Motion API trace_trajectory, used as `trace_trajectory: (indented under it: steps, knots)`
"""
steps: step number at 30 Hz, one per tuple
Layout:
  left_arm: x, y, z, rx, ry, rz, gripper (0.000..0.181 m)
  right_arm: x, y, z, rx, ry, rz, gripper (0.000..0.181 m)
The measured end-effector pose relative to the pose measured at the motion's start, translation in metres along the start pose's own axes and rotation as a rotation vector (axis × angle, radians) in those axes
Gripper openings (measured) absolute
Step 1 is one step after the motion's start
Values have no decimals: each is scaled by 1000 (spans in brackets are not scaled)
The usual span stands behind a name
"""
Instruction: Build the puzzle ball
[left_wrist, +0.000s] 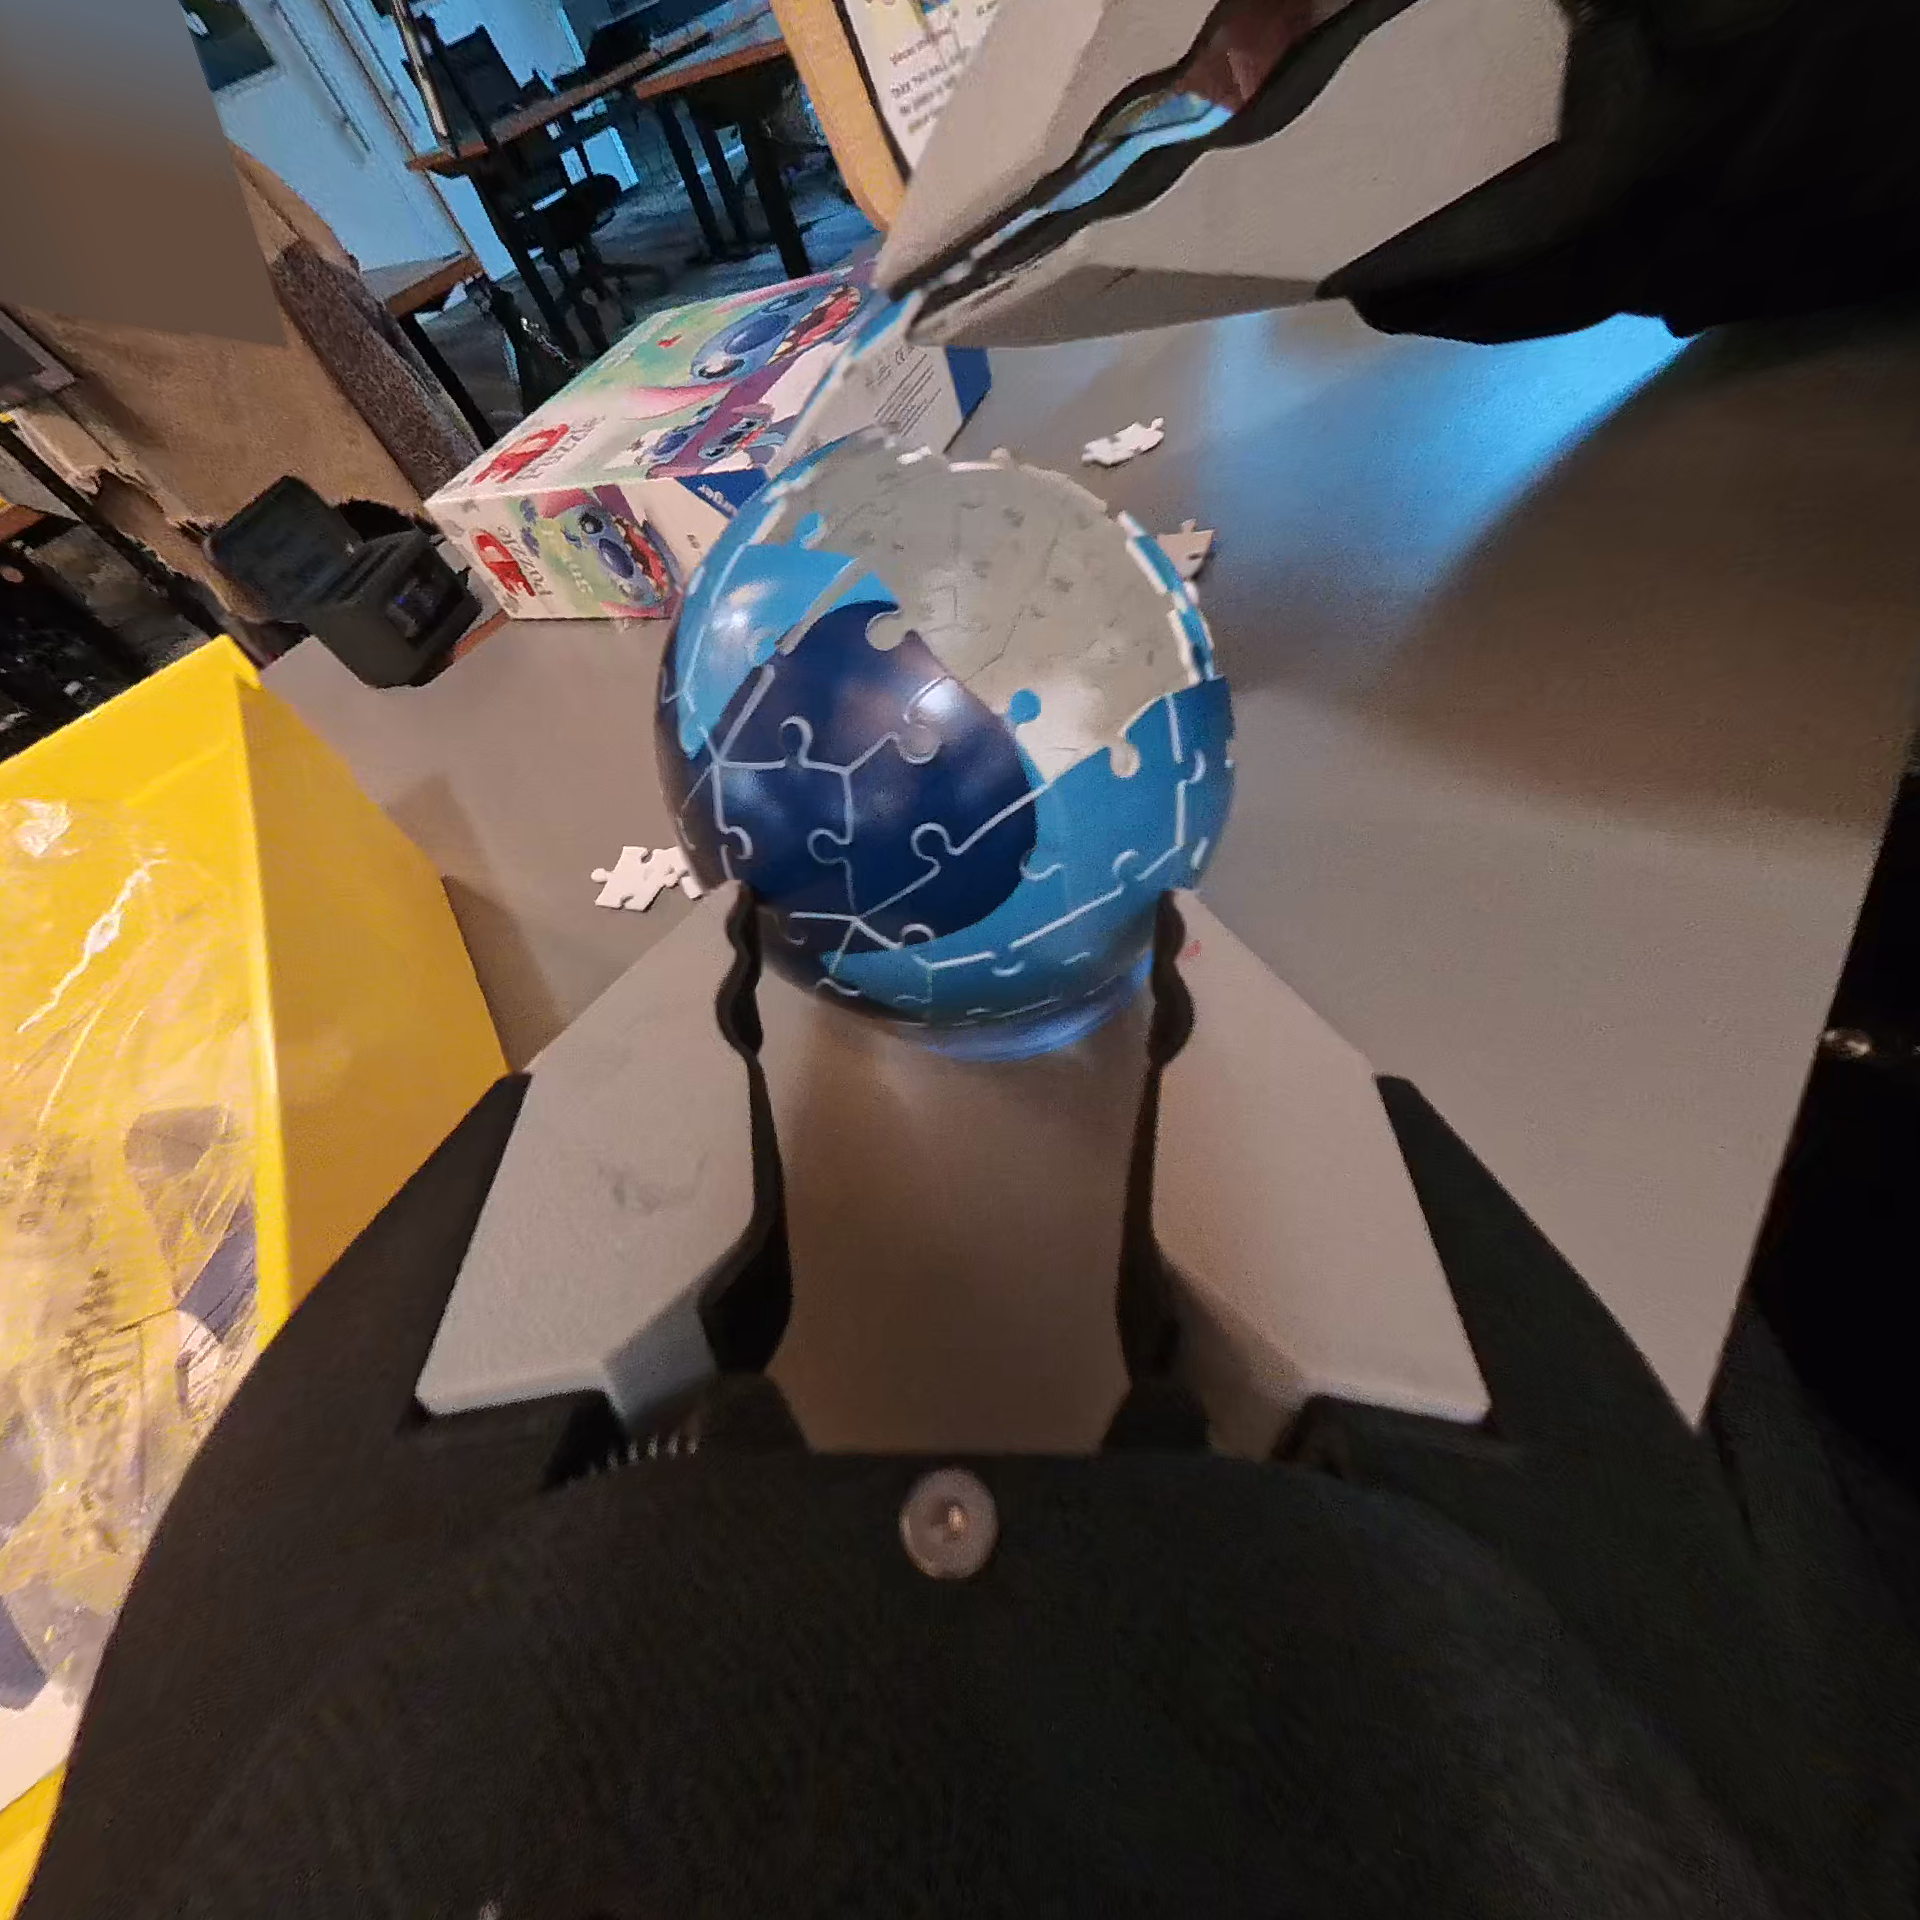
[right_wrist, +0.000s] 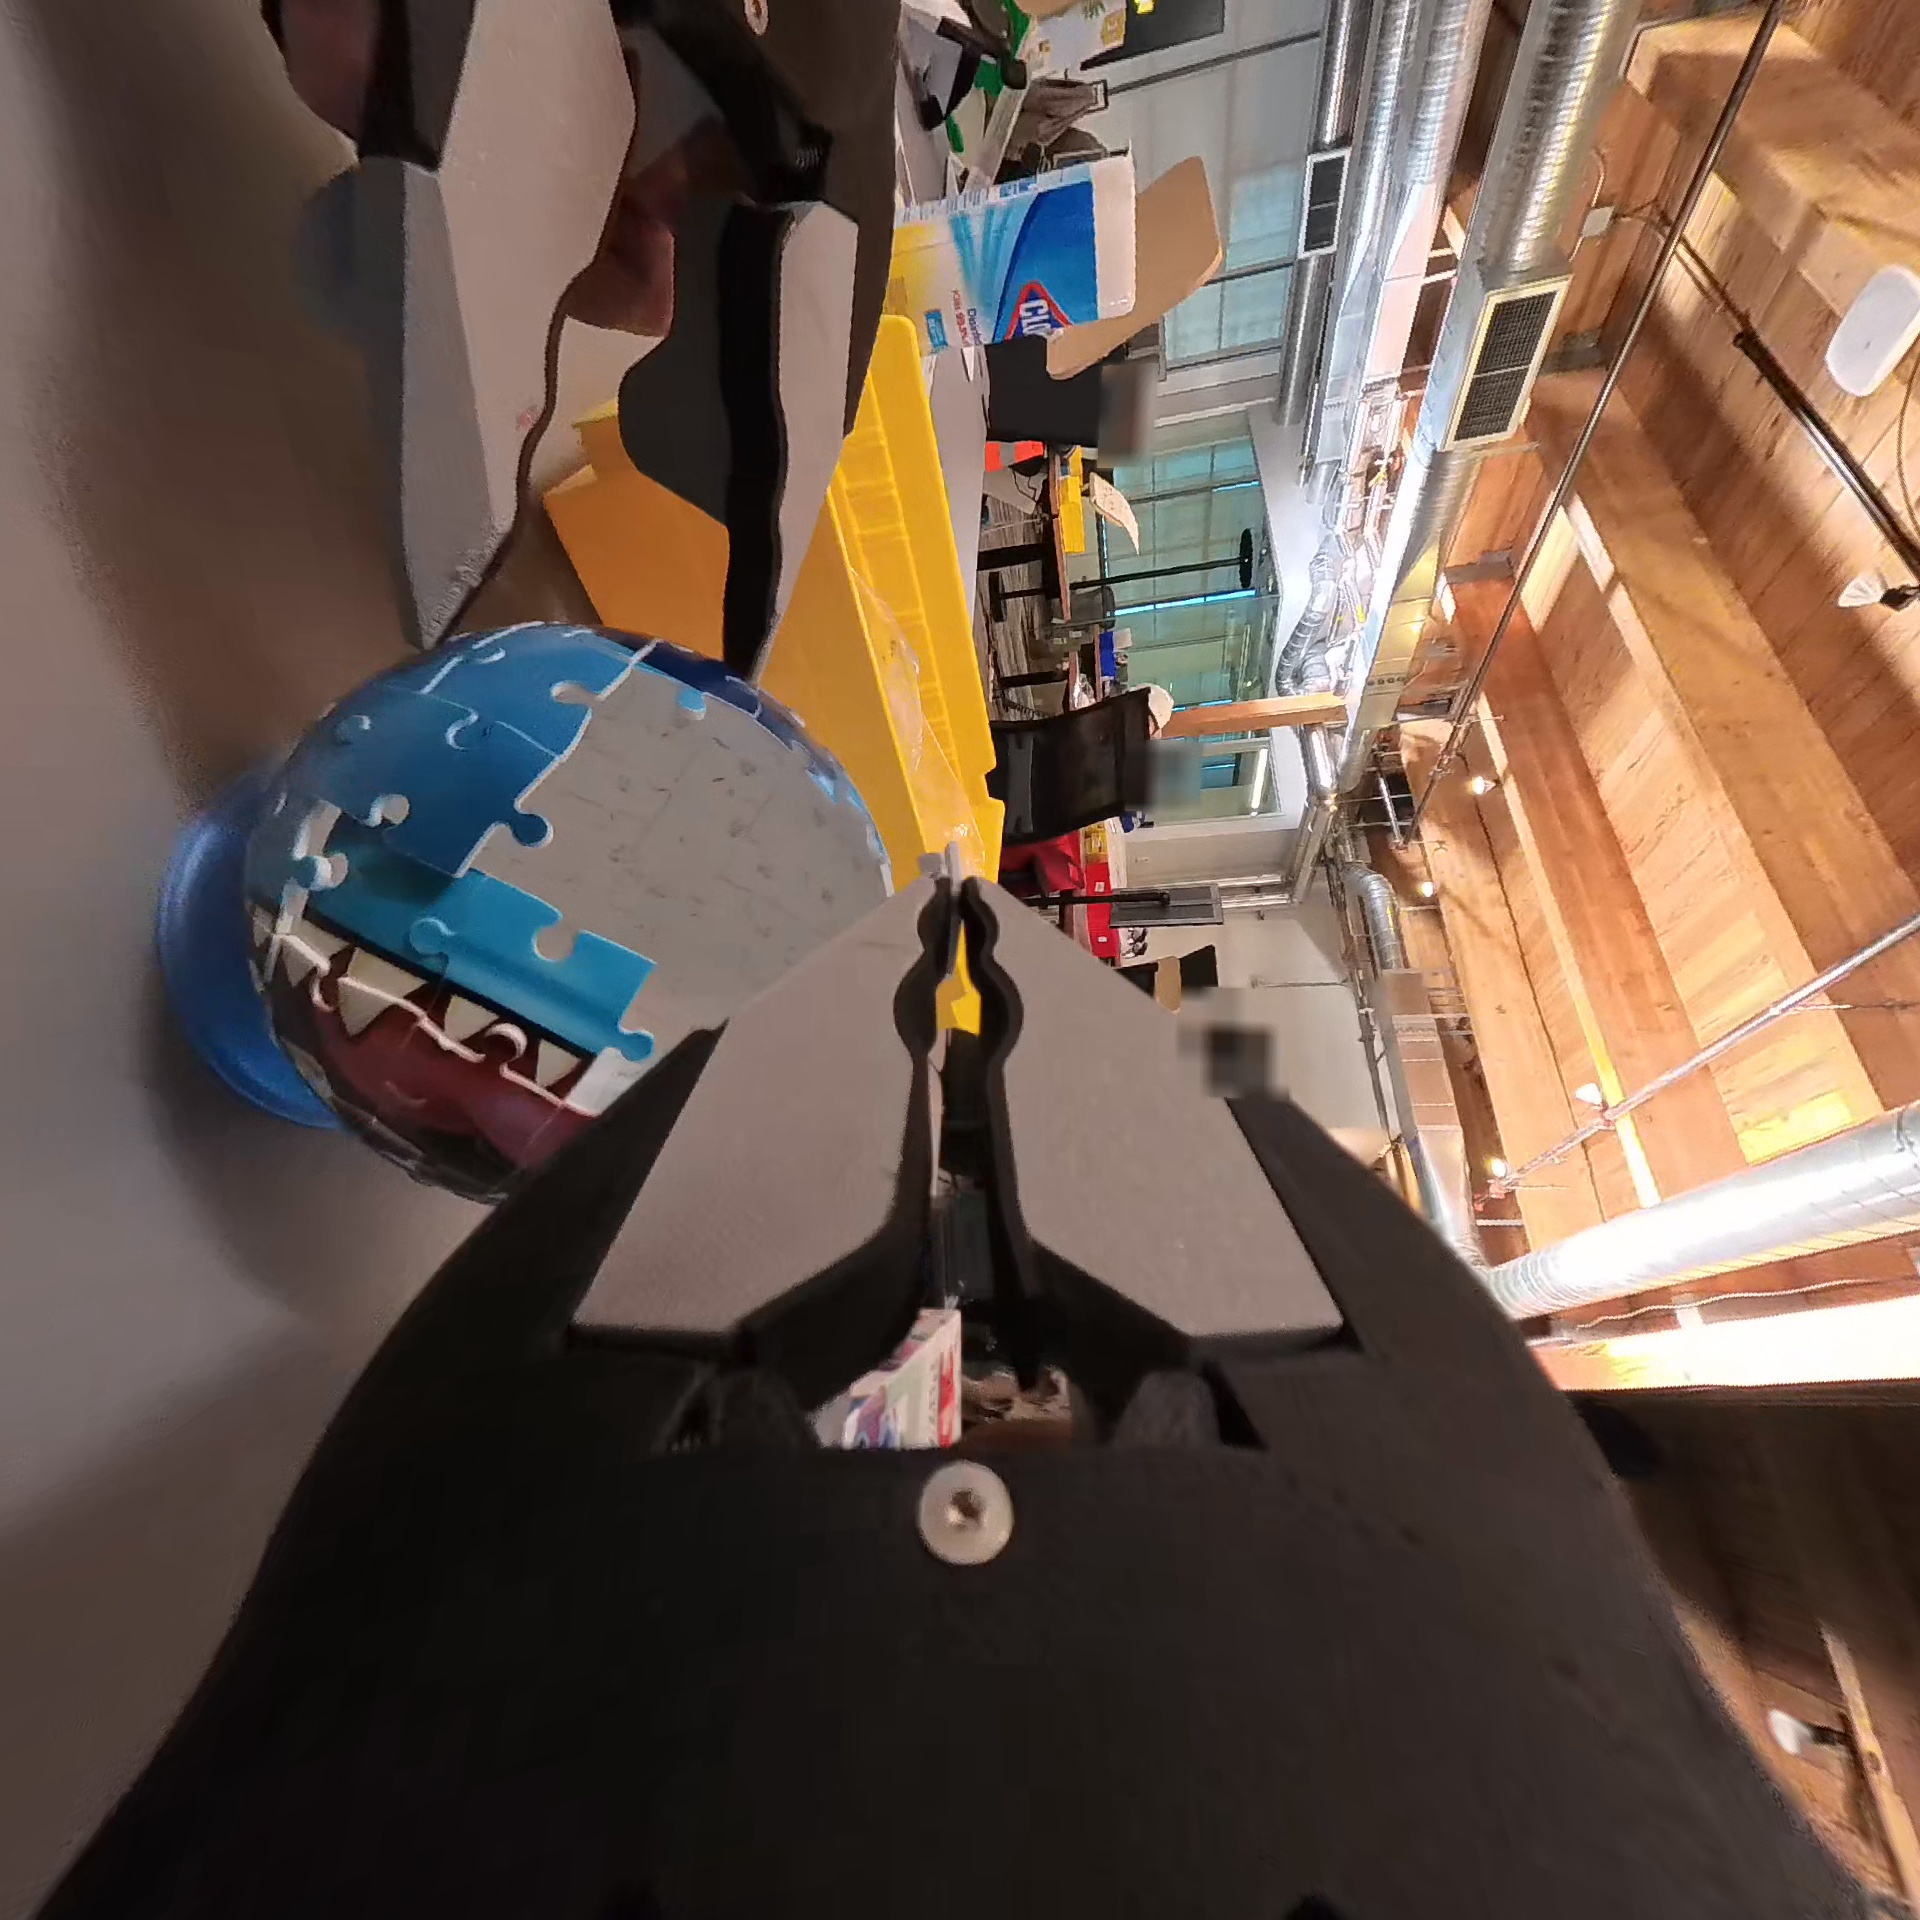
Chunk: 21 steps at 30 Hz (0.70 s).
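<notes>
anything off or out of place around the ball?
Nothing damaged. The puzzle ball sits upright on its blue stand, top unfinished. Loose pieces lie scattered on the table, and the puzzle box lies on its side behind.

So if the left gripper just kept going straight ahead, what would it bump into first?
Probably the puzzle ball: it sits dead ahead of the open left gripper, fingertips flanking its lower part. Contact is too close to tell.
</notes>
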<state>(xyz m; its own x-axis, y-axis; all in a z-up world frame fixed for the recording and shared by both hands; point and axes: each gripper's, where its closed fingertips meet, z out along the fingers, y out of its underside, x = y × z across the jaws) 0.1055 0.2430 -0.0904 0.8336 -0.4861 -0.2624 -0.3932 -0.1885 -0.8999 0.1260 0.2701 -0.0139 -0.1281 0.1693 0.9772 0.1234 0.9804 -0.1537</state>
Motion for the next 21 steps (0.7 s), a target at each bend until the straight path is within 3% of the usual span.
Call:
trace_trajectory:
  steps: [10,16,21]
  knots:
    - [33,-18,-1,35,-43,-98,75,-6,5,-11,-74,31,-151,0]
    - [47,-24,-6,31,-28,-60,72,-9,7,-13,-91,83,-227,0]
    - [37,-28,-9,47,-35,-57,73,-11,1,-11,-76,82,-227,0]
